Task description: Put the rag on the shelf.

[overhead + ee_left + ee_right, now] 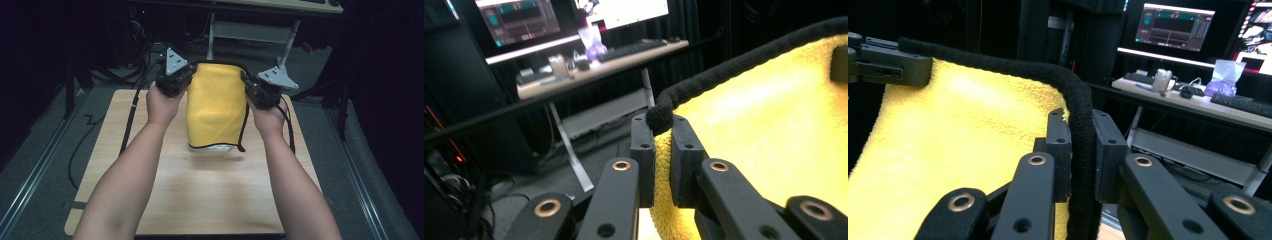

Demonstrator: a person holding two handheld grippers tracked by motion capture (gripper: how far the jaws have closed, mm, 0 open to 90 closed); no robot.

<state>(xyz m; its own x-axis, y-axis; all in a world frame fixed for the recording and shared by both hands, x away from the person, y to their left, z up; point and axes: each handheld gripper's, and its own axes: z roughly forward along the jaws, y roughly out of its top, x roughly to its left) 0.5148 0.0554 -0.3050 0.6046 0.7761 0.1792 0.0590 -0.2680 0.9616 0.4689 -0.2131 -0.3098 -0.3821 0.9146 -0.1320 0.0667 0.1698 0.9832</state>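
A yellow cloth [216,105] with a black hem hangs in the air above the wooden table [200,200], held up by its two top corners. My left gripper [186,76] is shut on the top left corner; in the left gripper view the hem [661,116] sits pinched between its jaws, with the yellow cloth [774,130] spreading to the right. My right gripper [249,86] is shut on the top right corner, and the black hem [1079,130] runs down between its jaws. The left gripper [883,62] holds the far corner of the yellow cloth [958,130] there. The cloth's lower edge hangs just above the tabletop.
The table stands on a grey floor, with cables [127,120] trailing off its left side. Behind it is a desk [594,70] with monitors [1175,25], a keyboard and small items. A white desk frame [250,35] stands beyond the far table edge.
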